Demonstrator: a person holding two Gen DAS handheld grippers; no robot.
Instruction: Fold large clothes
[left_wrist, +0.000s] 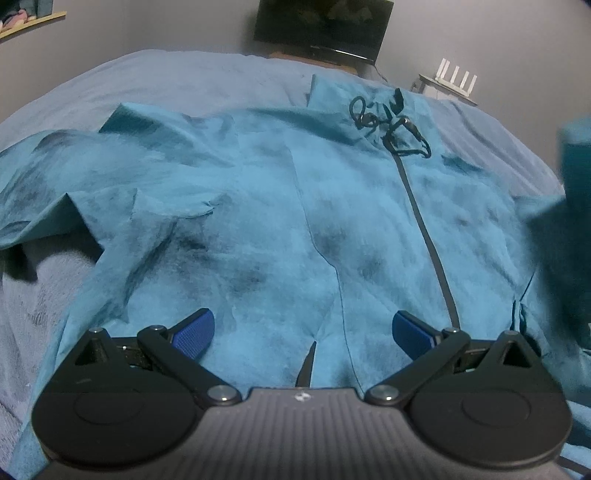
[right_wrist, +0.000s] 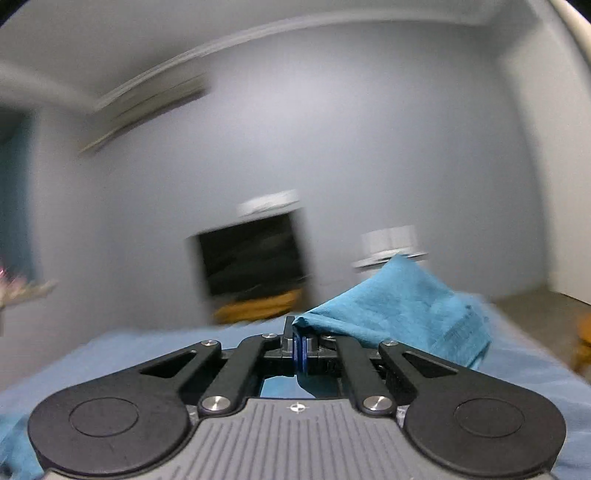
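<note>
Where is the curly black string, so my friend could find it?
Look at the big teal jacket spread on the bed. Follow its dark zipper to the far end near the collar. The curly black string lies there in loops, the only tangled thing on the cloth.

Home bedroom: a bed (left_wrist: 207, 74) with a bluish sheet fills most of the left wrist view, a dark TV screen (left_wrist: 323, 26) stands against a plain grey wall (right_wrist: 369, 147), a white router (left_wrist: 456, 79) sits on a small shelf beside it, blurred wall-mounted air conditioner (right_wrist: 147, 107) up high
</note>
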